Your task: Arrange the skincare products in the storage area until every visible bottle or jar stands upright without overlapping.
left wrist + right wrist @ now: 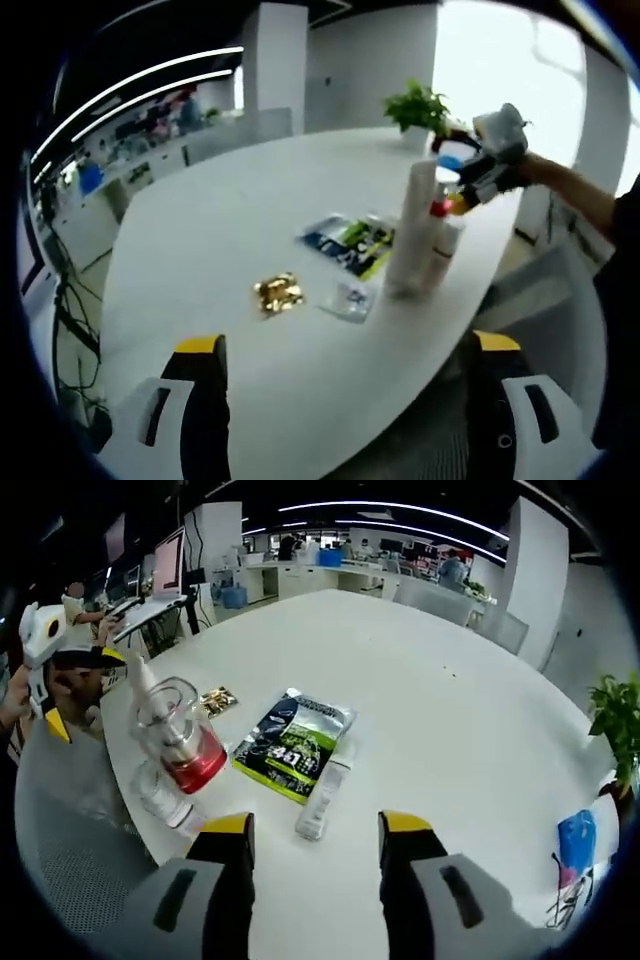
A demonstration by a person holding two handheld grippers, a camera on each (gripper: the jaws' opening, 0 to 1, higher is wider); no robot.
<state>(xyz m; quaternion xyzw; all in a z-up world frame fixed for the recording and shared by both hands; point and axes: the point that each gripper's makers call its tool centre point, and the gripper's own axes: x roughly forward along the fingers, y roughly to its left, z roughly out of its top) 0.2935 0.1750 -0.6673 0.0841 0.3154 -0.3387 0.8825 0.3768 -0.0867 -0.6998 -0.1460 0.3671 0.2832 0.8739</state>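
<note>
Right gripper view: right gripper (312, 852) wide, empty — small tube (323, 798) lies flat beside green pouch (295, 743) on worktop (420, 680). Left gripper (345, 372) also wide, empty. Tall white bottle (413, 228) upright; task barely begun.

Left gripper (345, 385) held open, yellow-tipped black jaws wide apart at the bottom of the left gripper view, nothing between them. Right gripper (315, 845) likewise open, jaws parted and bare. Seen from the left gripper view, right gripper (478, 165) raised at the end of an outstretched arm (585, 195) in a dark sleeve.
</note>
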